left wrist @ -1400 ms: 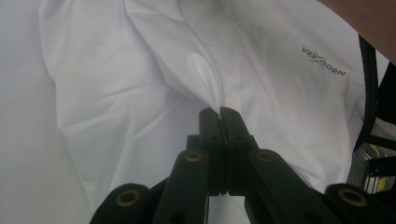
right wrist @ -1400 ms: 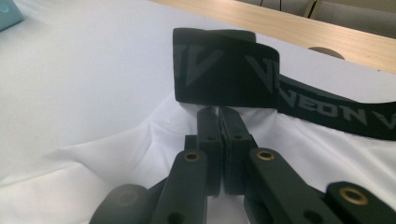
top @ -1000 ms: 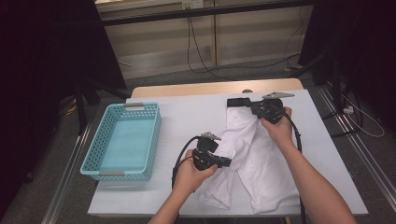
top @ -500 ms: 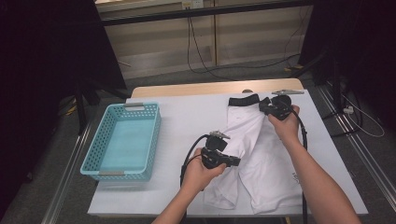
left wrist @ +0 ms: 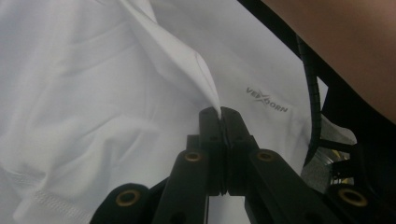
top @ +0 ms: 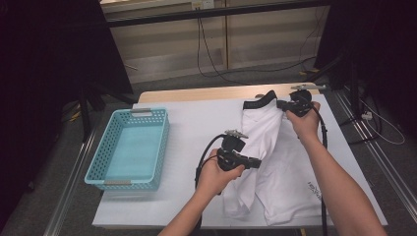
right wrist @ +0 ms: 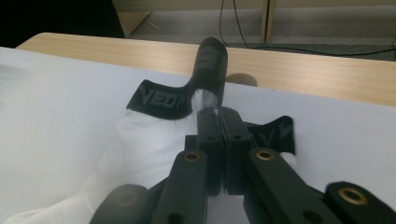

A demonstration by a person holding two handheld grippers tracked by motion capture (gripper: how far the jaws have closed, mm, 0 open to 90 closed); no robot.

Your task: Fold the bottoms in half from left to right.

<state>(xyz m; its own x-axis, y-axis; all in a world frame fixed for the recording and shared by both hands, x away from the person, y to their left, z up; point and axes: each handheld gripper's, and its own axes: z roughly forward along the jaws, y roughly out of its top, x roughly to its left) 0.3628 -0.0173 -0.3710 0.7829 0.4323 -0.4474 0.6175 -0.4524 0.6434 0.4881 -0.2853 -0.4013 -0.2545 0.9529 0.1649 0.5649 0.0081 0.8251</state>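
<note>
High view: both forearms reach forward; left gripper (top: 256, 162) and right gripper (top: 281, 104) pinch the white fabric shorts (top: 290, 167), now folded farther right than before.

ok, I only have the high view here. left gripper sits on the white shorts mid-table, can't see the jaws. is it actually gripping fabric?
Observer: Yes. In the left gripper view the left gripper is shut on a peaked fold of the white shorts.
Operator: And the right one, up by the black waistband?
Observer: The right gripper is shut too, pinching white fabric right at the black waistband, which curls up above the jaws.
Operator: Any print on the shorts near the left gripper?
Observer: A small grey logo sits on the cloth just beyond the jaw tips; the lettering is too soft to read for sure.
</note>
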